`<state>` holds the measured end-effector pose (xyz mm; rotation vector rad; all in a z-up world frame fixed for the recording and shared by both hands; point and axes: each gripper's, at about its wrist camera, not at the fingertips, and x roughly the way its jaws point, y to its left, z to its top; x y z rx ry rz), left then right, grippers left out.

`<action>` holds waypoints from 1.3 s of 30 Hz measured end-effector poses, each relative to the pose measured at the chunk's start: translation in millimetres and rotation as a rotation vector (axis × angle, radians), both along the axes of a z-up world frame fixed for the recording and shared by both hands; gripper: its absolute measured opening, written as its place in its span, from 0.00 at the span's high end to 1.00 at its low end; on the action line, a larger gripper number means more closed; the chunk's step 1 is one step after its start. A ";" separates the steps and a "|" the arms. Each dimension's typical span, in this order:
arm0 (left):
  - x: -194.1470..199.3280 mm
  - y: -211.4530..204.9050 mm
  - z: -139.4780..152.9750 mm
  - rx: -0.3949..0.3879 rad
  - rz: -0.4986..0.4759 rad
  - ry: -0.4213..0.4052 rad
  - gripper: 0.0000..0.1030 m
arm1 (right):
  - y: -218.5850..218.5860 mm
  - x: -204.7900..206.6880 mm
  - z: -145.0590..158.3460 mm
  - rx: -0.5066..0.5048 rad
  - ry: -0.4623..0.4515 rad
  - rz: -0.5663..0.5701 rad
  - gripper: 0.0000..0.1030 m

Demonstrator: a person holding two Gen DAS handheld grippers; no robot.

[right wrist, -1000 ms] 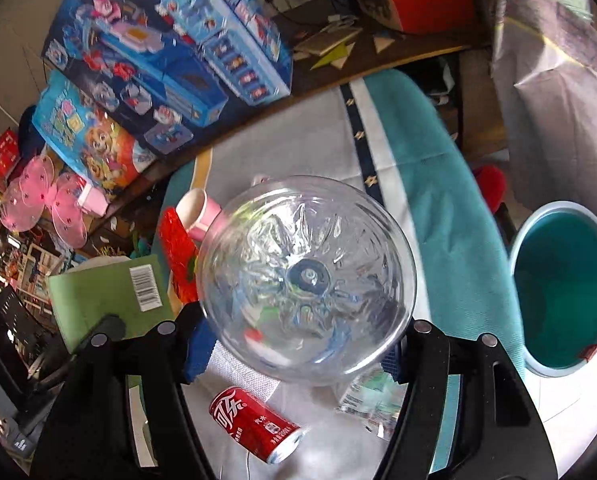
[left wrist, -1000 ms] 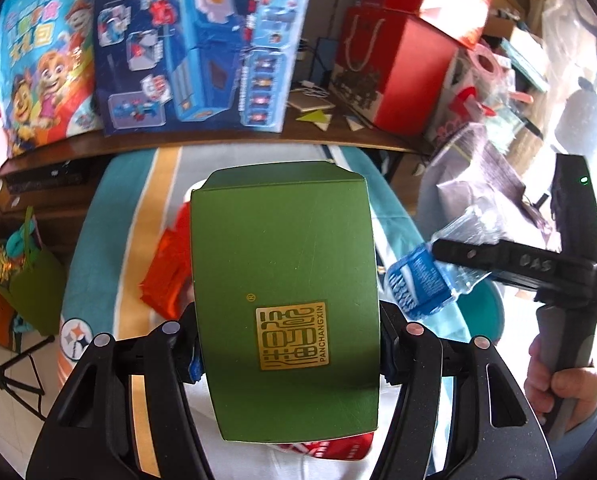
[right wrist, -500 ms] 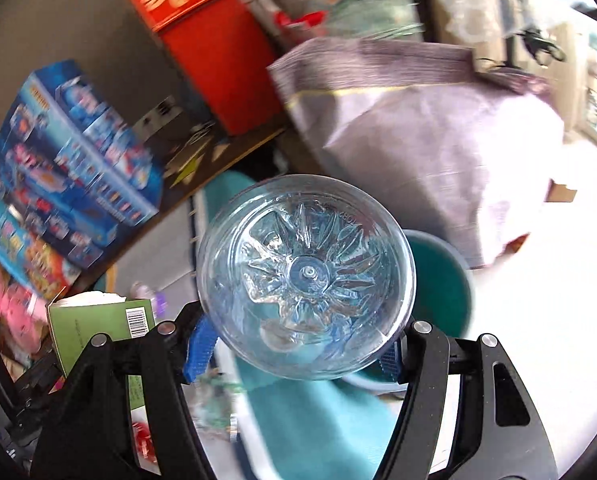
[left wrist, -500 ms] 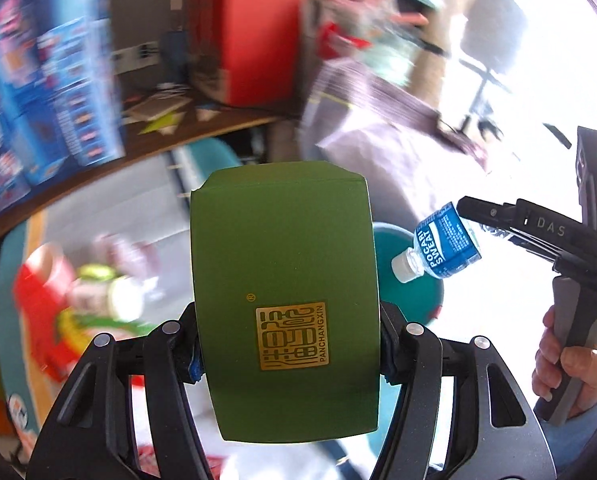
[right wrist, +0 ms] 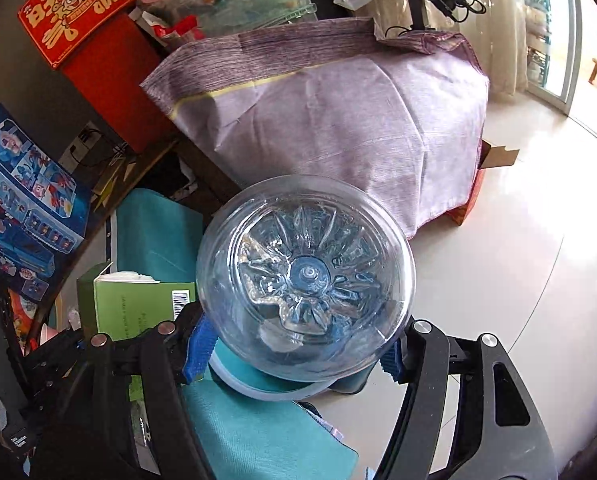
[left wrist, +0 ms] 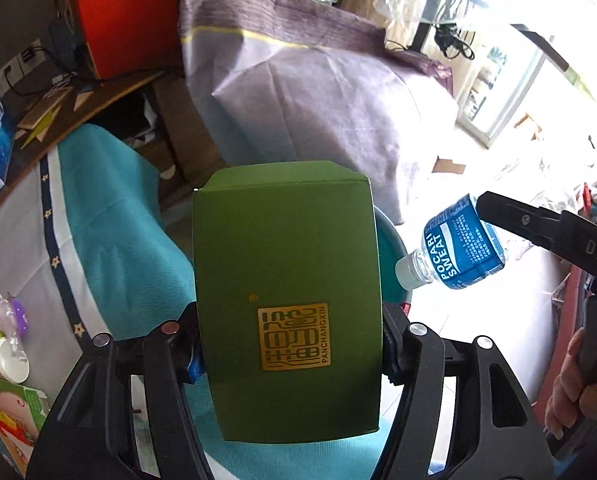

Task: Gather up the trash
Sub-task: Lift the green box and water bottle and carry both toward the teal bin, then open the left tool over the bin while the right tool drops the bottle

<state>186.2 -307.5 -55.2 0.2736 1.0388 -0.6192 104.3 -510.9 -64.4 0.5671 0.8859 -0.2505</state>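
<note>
Holding a flat green cardboard box (left wrist: 286, 300) with a gold square stamp, the left gripper (left wrist: 288, 354) has its jaws easing open, though the blue pads (left wrist: 192, 360) look to be touching the box's sides. Only the left wrist view shows the right gripper (left wrist: 538, 224) from outside, a black bar clamped on a clear plastic bottle (left wrist: 454, 250) with a blue label and white cap, neck pointing down-left, and a person's hand (left wrist: 570, 392) on the handle. Only the right wrist view shows the bottle's (right wrist: 304, 276) ribbed, star-shaped base filling the frame between the right gripper's (right wrist: 294, 354) pads, gripped at a middling width, and the box's (right wrist: 138, 304) barcoded end at lower left. A round teal bin (left wrist: 388, 256) sits just behind the box in the left view; in the right view its pale rim (right wrist: 258, 388) curves directly under the bottle. A purple woven sack (right wrist: 338, 120) lies on the glossy tiled floor (right wrist: 518, 260) beyond. Compared with a second ago, the table's (left wrist: 110, 216) teal cloth has slid to the left edge and both pieces of trash now hang at the bin.
</note>
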 end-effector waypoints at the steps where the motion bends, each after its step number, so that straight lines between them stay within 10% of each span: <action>1: 2.9 -6.3 -8.3 0.013 -0.008 0.014 0.36 | -2.3 0.7 -3.8 0.004 0.009 -0.002 0.39; 11: 28.6 -26.7 -63.6 0.096 -0.007 0.102 0.36 | -5.3 16.6 -39.4 0.031 0.093 0.023 0.39; 24: 31.4 4.8 -38.0 0.063 0.075 0.068 0.11 | 10.5 36.3 -69.2 0.100 0.182 0.105 0.39; 39: 25.3 31.8 -26.3 0.040 0.140 0.068 0.07 | 10.5 38.4 -80.5 0.107 0.258 0.056 0.26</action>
